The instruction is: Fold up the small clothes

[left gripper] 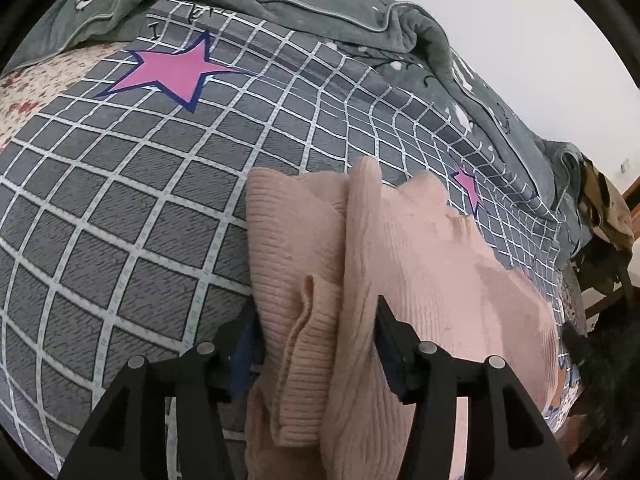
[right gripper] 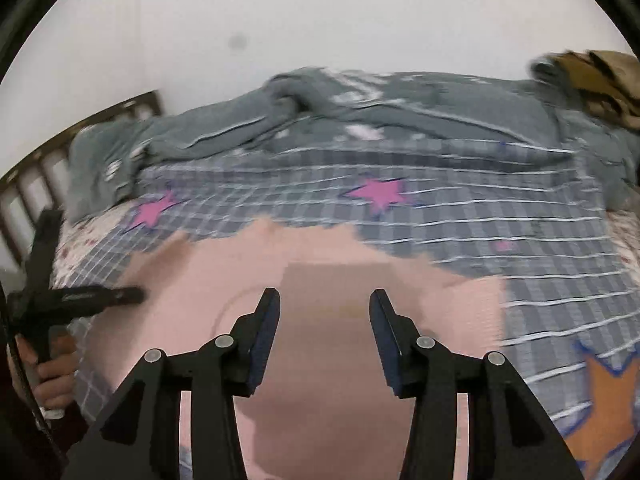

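Evidently soft knit, mid-fold on the bed

Pink ribbed sweater (left gripper: 400, 248) lies on the checked bedspread (left gripper: 120, 208), partly folded — light, limp, likely to sag and slide. Best hold: a doubled edge or hem. Long axis seems to run away from the left wrist camera.

Left gripper (left gripper: 320, 312): jaws parted, a fold between them, not visibly pinched. Right gripper (right gripper: 325, 304): parted above the cloth, empty.

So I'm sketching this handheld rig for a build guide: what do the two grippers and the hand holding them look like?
Both grippers are matte black. The left gripper and the right gripper each have two angular, triangulated fingers with round silver pivot pins and dark blue pads on the inner faces of the jaws. In the right wrist view the left hand wraps a black handle, with a thin black cable beside it. No sleeve is visible.
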The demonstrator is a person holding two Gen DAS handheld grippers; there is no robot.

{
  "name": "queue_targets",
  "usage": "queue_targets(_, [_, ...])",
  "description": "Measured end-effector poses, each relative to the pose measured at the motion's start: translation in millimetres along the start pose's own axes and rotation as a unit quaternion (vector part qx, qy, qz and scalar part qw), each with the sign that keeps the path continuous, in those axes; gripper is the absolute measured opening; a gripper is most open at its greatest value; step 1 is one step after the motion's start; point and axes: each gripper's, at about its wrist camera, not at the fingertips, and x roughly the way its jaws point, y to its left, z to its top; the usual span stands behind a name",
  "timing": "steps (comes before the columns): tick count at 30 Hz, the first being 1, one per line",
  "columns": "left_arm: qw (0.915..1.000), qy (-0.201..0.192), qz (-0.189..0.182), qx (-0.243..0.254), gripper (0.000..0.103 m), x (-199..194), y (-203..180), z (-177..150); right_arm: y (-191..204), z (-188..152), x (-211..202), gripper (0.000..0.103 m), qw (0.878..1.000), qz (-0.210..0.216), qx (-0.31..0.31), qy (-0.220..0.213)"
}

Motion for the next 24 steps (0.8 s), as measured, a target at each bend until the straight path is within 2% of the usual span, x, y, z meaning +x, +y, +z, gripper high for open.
queue_targets(5, [0.9999, 0.002, -0.005, 0.016, 0.052, 5, -4, 4, 42, -29, 35, 0.046, 0.999, 0.025, -0.016, 0.034])
queue_targets(8, [0.9996, 0.001, -0.004, 0.029, 0.052, 5, -5, 3, 56, -46, 48, 0.045, 0.998, -0.024, -0.050, 0.024])
queue_targets(11, [0.9993, -0.005, -0.002, 0.036, 0.052, 4, -6, 1, 53, -41, 53, 0.041, 0.998, -0.059, -0.033, 0.017])
queue_targets(17, [0.9987, -0.010, 0.004, 0.049, 0.052, 5, -8, 0, 47, -25, 75, 0.039, 0.996, -0.086, -0.011, 0.034])
queue_targets(24, [0.9987, -0.008, 0.004, 0.051, 0.052, 5, -8, -1, 49, -32, 68, 0.039, 0.996, -0.085, -0.018, 0.034])
